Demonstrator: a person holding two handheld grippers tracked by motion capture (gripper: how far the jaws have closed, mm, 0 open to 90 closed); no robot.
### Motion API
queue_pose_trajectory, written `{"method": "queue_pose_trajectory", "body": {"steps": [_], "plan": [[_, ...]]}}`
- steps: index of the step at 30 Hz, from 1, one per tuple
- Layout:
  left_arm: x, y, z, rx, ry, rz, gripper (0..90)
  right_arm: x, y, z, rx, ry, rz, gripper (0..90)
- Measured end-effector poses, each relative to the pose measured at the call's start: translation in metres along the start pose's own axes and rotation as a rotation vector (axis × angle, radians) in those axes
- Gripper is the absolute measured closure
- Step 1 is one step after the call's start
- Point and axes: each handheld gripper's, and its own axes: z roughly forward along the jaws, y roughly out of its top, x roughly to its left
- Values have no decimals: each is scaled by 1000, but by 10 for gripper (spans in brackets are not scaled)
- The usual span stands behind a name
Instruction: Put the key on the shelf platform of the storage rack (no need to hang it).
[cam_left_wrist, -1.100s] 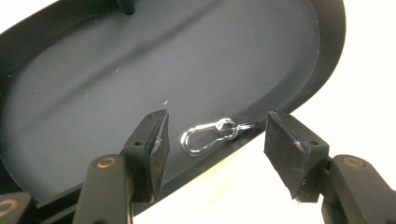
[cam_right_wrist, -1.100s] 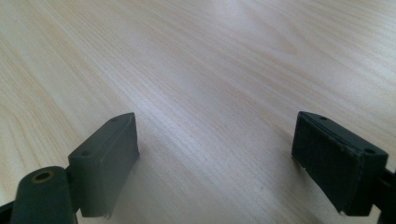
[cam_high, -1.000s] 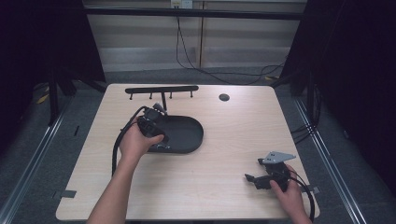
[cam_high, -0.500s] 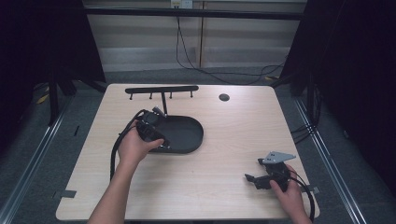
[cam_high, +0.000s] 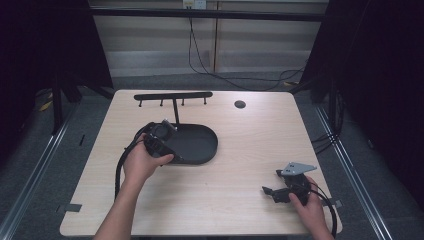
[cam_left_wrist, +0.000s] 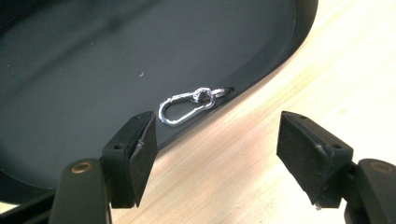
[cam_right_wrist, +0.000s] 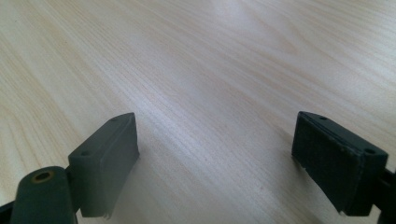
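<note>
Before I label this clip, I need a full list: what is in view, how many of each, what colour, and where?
Table: one, light wood, centre of the high view.
Tray: one, black, oval, left of the table's middle.
Carabiner: one, silver, with a key ring on its end, lying in the tray by its rim.
Hook rack: one, black bar with small pegs, on a post at the tray's far edge.
Round hole: one, dark, far side of the table.
Left gripper: black, open, over the tray's rim near the carabiner.
Right gripper: black, open, low over bare wood at the near right.
</note>
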Motion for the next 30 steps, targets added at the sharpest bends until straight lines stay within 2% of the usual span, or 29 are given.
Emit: {"method": "queue_pose_trajectory", "body": {"steps": [30], "plan": [[-6,-39,8,-15,-9,9,270,0,0,0,0,0,0,140]]}}
